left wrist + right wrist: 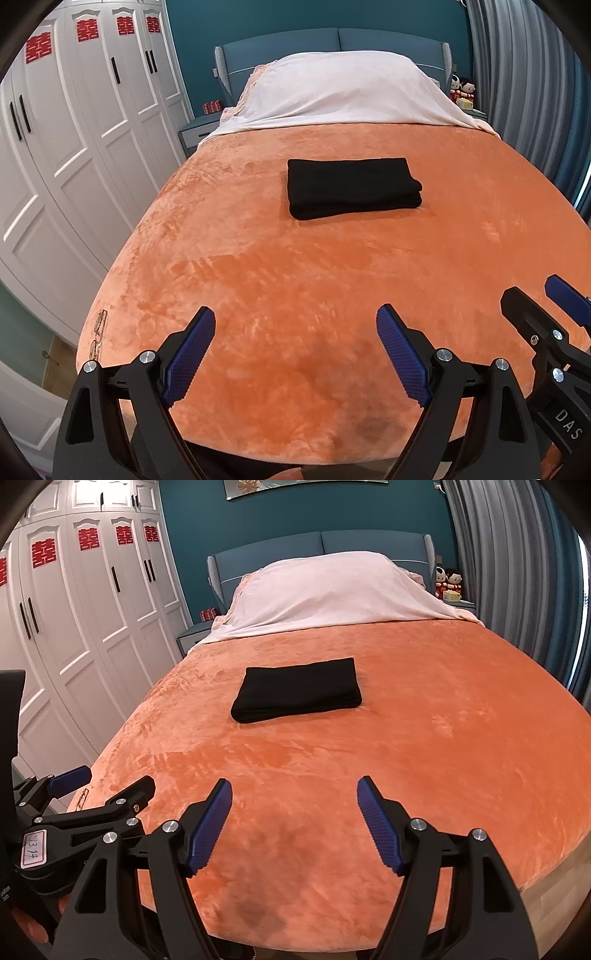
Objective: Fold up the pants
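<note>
Both tongs, left tongs (295, 314) and right tongs (294, 784), spread wide and empty over the near end of the orange bed (258, 280), well apart from the folded black pants (352, 186) lying mid-bed toward the far pillow (340, 88).

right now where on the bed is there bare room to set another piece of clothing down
Free: the wide orange blanket between the folded black pants and the open left gripper and right gripper, plus the strips beside the pants. Taken: the head end, under the white cover. A pair of glasses lies at the wardrobe-side edge.
</note>
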